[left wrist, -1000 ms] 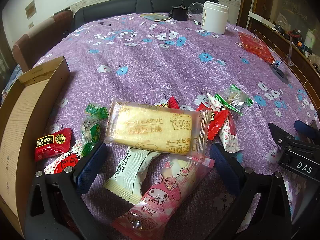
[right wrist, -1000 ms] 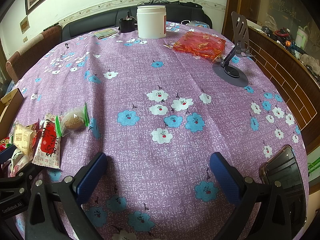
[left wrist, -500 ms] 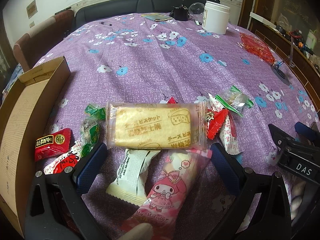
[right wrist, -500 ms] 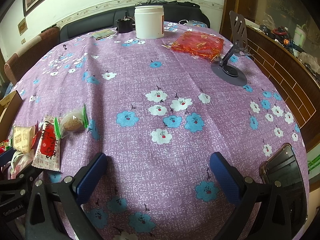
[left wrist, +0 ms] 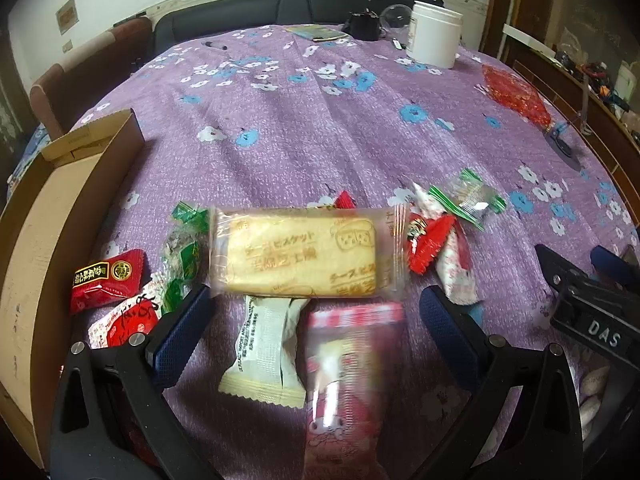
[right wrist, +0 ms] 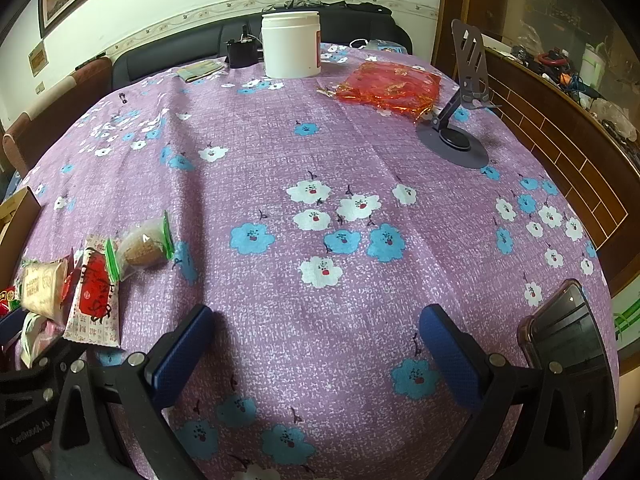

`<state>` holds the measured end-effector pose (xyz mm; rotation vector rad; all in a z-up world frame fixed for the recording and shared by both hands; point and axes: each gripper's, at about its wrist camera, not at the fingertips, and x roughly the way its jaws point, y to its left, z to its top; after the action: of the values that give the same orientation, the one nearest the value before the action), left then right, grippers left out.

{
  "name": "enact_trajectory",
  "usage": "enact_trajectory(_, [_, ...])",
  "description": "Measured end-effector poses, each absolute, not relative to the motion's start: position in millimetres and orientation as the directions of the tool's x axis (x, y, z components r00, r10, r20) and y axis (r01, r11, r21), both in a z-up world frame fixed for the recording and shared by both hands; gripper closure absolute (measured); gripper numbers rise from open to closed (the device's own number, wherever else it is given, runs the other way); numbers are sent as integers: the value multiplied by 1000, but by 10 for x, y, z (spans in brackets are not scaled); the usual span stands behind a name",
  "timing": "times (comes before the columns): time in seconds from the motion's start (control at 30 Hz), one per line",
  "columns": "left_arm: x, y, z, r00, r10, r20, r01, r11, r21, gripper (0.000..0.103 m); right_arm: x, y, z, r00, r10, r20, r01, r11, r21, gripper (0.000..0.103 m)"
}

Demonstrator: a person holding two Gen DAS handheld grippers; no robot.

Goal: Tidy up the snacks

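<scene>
A heap of wrapped snacks lies on the purple flowered tablecloth. My left gripper (left wrist: 316,308) is open just in front of a large clear-wrapped cheese biscuit (left wrist: 304,252). Between its fingers lie a white packet (left wrist: 266,354) and a blurred pink cartoon packet (left wrist: 348,384). Red packets (left wrist: 106,280) and green-wrapped sweets (left wrist: 182,252) lie to the left, a red-and-white packet (left wrist: 452,260) and a green-edged one (left wrist: 466,196) to the right. The open cardboard box (left wrist: 52,216) stands at far left. My right gripper (right wrist: 316,336) is open over bare cloth, the heap (right wrist: 96,276) to its left.
A white tub (right wrist: 291,49), a red crinkly bag (right wrist: 390,84) and a grey phone stand (right wrist: 464,120) sit at the far side. A phone (right wrist: 568,356) lies by the right gripper. Dark sofa and chairs ring the table's far edge.
The pink cartoon packet has swung upright between the left fingers and is blurred with motion. The biscuit has turned level. The right gripper barely shifted.
</scene>
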<state>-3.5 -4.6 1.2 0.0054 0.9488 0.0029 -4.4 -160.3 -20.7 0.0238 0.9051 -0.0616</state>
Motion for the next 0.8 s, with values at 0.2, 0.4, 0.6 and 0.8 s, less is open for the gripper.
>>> enact_trajectory(0.2, [-278,-4,66,565,-117,-816,127,990,-54,5,-41,-1603,-206,616,-45,-787,66,998,-5,0])
enact_trajectory(0.4, [-855,476,604,680,-304,-667,177,951,-253,5,-38,-1609,-205,615,-45,-787,69,998,-4,0])
enact_trajectory(0.6, [-1351,846,1021,699,-502,-509,334,859,-388,5,-49,-1610,-200,605,-46,-795,77,997,0,0])
enact_trajectory(0.8, [-1801,1052,1339,838,-367,-403,255,917,-305,6,-156,-1573,-189,557,-50,-829,82,997,-6,0])
